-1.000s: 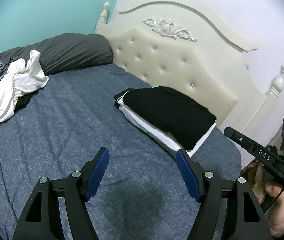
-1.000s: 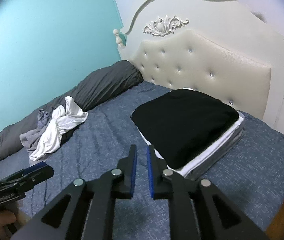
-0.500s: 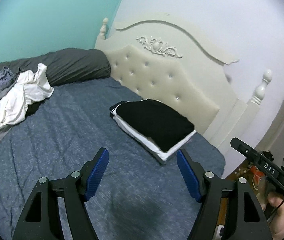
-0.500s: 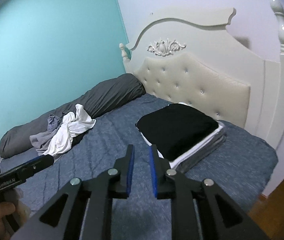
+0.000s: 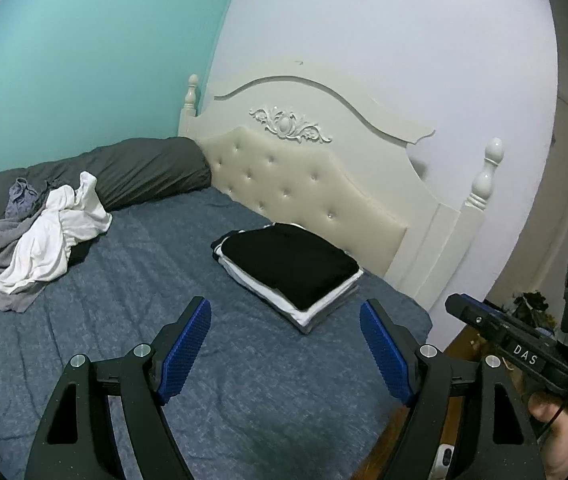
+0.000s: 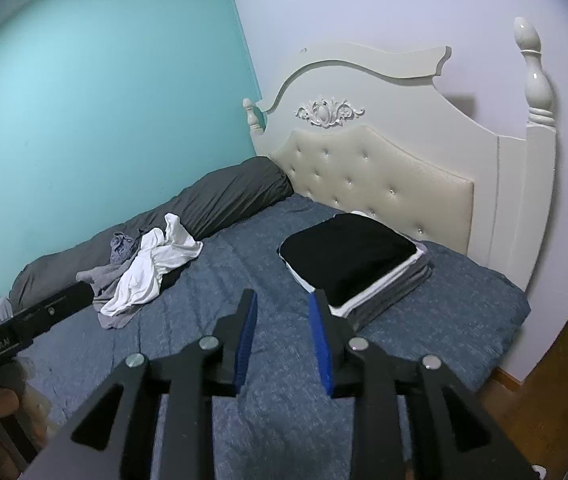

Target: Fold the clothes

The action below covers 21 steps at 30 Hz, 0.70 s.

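Legible markings I can log from both wrist views:
1. "DAS", white letters on the black body of the right gripper (image 5: 523, 354).
2. "FanRobot.AI", as best I can read the blurred lettering, on the black body of the left gripper (image 6: 24, 332).

Home bedroom, blue-covered bed (image 5: 132, 280), tufted cream headboard (image 5: 303, 184), teal wall (image 6: 104, 100), wooden floor (image 6: 555, 376)
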Each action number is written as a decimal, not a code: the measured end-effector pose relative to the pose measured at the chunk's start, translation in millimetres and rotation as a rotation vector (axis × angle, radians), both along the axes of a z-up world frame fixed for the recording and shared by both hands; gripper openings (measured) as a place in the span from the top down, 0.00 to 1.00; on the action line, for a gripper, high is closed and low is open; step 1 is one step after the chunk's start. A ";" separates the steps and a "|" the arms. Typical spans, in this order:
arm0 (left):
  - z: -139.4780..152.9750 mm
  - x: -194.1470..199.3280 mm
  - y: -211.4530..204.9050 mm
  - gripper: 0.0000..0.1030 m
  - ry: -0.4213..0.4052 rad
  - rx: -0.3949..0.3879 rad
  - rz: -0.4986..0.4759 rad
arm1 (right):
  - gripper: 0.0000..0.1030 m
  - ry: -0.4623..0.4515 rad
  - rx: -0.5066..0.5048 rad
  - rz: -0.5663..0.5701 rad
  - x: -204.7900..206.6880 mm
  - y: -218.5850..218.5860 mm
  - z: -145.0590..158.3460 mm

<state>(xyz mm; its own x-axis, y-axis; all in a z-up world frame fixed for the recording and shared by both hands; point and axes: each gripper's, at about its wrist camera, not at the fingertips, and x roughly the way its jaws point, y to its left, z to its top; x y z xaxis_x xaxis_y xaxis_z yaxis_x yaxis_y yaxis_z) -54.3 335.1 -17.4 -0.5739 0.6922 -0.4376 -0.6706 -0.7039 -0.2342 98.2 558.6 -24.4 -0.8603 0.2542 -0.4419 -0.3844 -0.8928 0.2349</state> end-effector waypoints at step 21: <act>1.3 57.1 -16.9 0.07 0.063 -0.028 0.017 | 0.41 -0.010 0.067 -0.044 54.5 -37.7 6.8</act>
<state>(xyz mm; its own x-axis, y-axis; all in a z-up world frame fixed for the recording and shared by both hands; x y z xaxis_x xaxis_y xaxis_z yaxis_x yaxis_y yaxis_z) 2.8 318.2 -16.1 -0.6123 0.6704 -0.4192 -0.6713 -0.7209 -0.1724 152.7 520.9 -17.5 -0.8432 0.3210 -0.4312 -0.4257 -0.8886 0.1710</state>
